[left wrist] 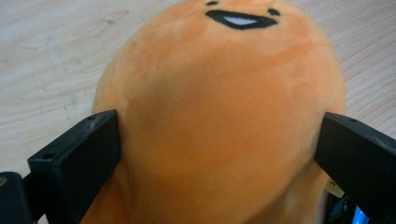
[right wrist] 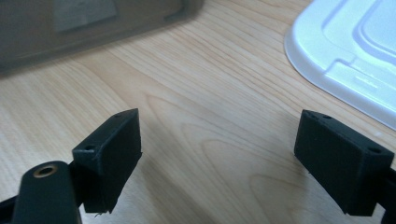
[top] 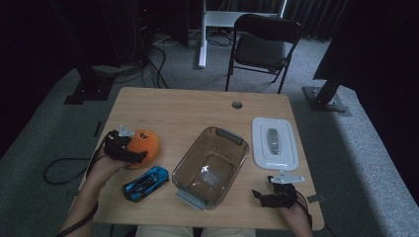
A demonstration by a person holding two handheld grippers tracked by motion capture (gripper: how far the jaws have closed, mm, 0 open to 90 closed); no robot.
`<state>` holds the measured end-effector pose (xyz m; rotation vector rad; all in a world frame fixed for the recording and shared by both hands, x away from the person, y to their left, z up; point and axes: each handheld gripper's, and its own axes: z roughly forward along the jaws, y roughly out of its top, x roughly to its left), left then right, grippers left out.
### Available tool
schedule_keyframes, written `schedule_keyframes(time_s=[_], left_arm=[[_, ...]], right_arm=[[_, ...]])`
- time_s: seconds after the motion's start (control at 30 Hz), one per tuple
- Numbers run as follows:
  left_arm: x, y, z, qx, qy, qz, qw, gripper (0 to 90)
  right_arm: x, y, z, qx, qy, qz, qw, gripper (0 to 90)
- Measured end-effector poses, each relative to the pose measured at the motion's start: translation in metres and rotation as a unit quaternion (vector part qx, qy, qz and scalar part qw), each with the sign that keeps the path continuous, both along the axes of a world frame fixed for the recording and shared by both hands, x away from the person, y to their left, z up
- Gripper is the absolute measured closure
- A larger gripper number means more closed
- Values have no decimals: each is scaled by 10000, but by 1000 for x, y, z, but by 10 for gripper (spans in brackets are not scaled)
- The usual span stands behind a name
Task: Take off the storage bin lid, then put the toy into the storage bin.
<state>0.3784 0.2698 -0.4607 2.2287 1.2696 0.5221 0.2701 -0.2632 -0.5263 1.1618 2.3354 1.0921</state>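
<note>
Zero items in the brown bin (top: 190,168) at centre. Left tool (top: 129,148) straddles the orange plush (top: 145,144) at 9 o'clock, jaws touching its sides, whether gripping I cannot tell. Right tool (top: 271,190) spread, empty, at 5 o'clock. Lid (top: 286,155) off, blue car (top: 146,183) untouched.

looks like some kind of lab or recording studio space, not a home. a small wooden table (top: 197,106) is sitting on grey carpet (top: 356,148), black curtains (top: 390,59) are hanging all around, cables (top: 153,59) are running across the floor to dark stands (top: 89,84), and a black folding chair (top: 264,47) is standing behind the table near a white desk leg (top: 201,39).
</note>
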Motion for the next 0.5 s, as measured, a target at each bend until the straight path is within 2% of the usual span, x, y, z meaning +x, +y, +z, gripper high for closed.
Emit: schedule_keyframes(time_s=[0.1, 0.13, 0.17, 0.27, 0.33, 0.43, 0.5], left_arm=[[5, 4, -9, 25, 168, 124, 9998, 45], [6, 5, -12, -39, 182, 160, 9997, 54], [7, 7, -15, -152, 187, 201, 9995, 54], [5, 8, -17, -208, 98, 133, 9996, 80], [0, 7, -15, -225, -24, 91, 9997, 197], [-6, 9, -10, -200, -51, -57, 9998, 428], [-8, 10, -7, -195, -58, -133, 9997, 498]], right_arm=[[1, 0, 0, -1, 34, 10, 10000, 146], [1, 0, 0, -10, 33, 13, 10000, 148], [1, 0, 0, -16, 60, 20, 10000, 148], [1, 1, -1, -40, 67, 48, 10000, 149], [1, 0, -1, -20, 80, 43, 10000, 149], [1, 0, 0, 7, 97, 31, 9999, 149], [1, 0, -1, 2, 92, 34, 10000, 149]])
